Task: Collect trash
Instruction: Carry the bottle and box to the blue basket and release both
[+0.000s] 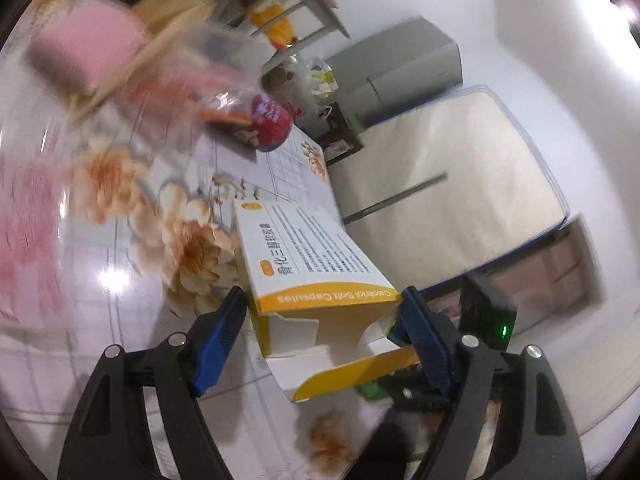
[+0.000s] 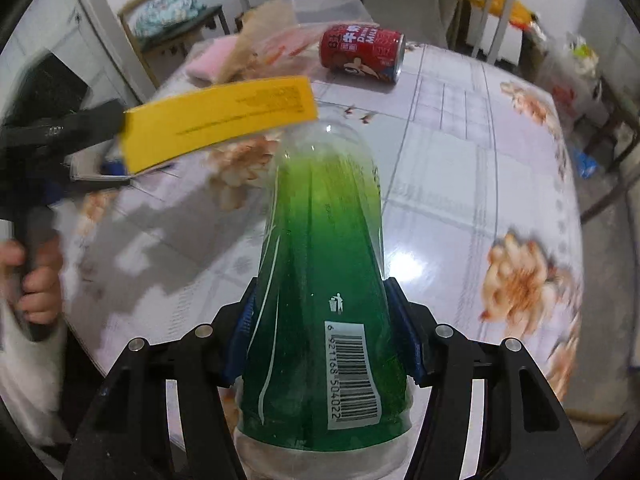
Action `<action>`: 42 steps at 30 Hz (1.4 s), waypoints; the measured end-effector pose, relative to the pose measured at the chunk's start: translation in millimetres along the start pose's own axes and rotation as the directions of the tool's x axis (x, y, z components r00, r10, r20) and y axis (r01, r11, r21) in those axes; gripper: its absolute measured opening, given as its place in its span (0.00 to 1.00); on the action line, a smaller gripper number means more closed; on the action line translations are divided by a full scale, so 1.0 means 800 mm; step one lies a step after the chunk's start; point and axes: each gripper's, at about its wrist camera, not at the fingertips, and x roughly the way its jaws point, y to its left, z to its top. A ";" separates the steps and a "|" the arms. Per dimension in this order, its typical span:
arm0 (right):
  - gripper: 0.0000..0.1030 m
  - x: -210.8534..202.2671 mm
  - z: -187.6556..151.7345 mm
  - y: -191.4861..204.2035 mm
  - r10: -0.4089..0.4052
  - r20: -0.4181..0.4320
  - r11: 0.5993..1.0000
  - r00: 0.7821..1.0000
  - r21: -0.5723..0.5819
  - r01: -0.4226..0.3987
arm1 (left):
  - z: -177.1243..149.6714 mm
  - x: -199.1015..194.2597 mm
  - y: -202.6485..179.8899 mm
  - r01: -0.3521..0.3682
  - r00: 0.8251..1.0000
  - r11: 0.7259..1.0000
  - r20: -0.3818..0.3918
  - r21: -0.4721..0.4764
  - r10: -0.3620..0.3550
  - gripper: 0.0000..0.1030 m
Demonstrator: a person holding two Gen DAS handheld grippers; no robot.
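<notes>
Floral tablecloth (image 2: 460, 168) is spreading ahead of both tools: left gripper (image 1: 322, 316) is clamping the capsule box (image 1: 316, 272), right gripper (image 2: 326, 330) is clamping the green bottle (image 2: 324, 264); 1 red can (image 2: 362, 53) is lying farther ahead, uncollected

Glossy floral table cover (image 2: 460, 216). Matt cardboard box (image 1: 316, 276); clear plastic bottle (image 2: 324, 280), green label. Shiny metal can (image 2: 362, 58).

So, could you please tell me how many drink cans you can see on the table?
1: the red aluminium drink can lies on its side at the far end of the floral-patterned table, also visible from the left wrist. Others could be hidden behind the blurred clutter.
</notes>
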 end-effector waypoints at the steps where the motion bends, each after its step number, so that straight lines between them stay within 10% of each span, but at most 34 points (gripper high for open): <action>1: 0.55 -0.005 -0.002 0.004 -0.005 0.005 1.000 1.000 0.002 0.005 | -0.003 -0.005 0.002 0.014 1.000 1.000 0.012 -0.009 -0.014 0.74; 5: 0.55 -0.011 -0.010 0.016 -0.029 0.008 1.000 1.000 -0.007 0.029 | -0.007 -0.020 -0.017 -0.077 0.996 0.996 0.043 0.045 0.075 0.73; 14: 0.55 -0.029 -0.016 -0.008 0.124 -0.006 0.980 0.992 0.155 -0.122 | -0.019 -0.063 -0.006 0.193 0.976 0.975 0.129 -0.110 -0.178 0.72; 20: 0.55 -0.070 -0.002 0.021 0.196 0.061 0.969 0.979 0.139 -0.203 | -0.041 -0.151 -0.008 0.393 0.902 0.904 0.262 -0.168 -0.343 0.72; 25: 0.55 -0.090 0.013 0.115 0.331 0.078 0.943 0.940 -0.025 -0.330 | -0.104 -0.287 -0.026 0.412 0.848 0.902 0.418 -0.132 -0.326 0.72; 31: 0.55 -0.086 0.016 0.273 0.560 -0.044 0.804 0.828 -0.214 -0.555 | -0.234 -0.460 -0.037 0.283 0.778 0.948 0.613 -0.148 -0.137 0.72; 35: 0.55 -0.066 0.001 0.407 0.616 -0.189 0.690 0.765 -0.341 -0.639 | -0.375 -0.569 -0.021 0.163 0.660 0.945 0.743 -0.285 0.110 0.72; 39: 0.55 -0.020 -0.024 0.533 0.612 -0.372 0.582 0.698 -0.386 -0.715 | -0.526 -0.634 0.040 0.150 0.538 0.833 0.751 -0.532 0.382 0.73; 42: 0.55 0.025 -0.054 0.621 0.576 -0.487 0.533 0.656 -0.385 -0.754 | -0.613 -0.642 0.102 0.144 0.517 0.696 0.653 -0.703 0.553 0.73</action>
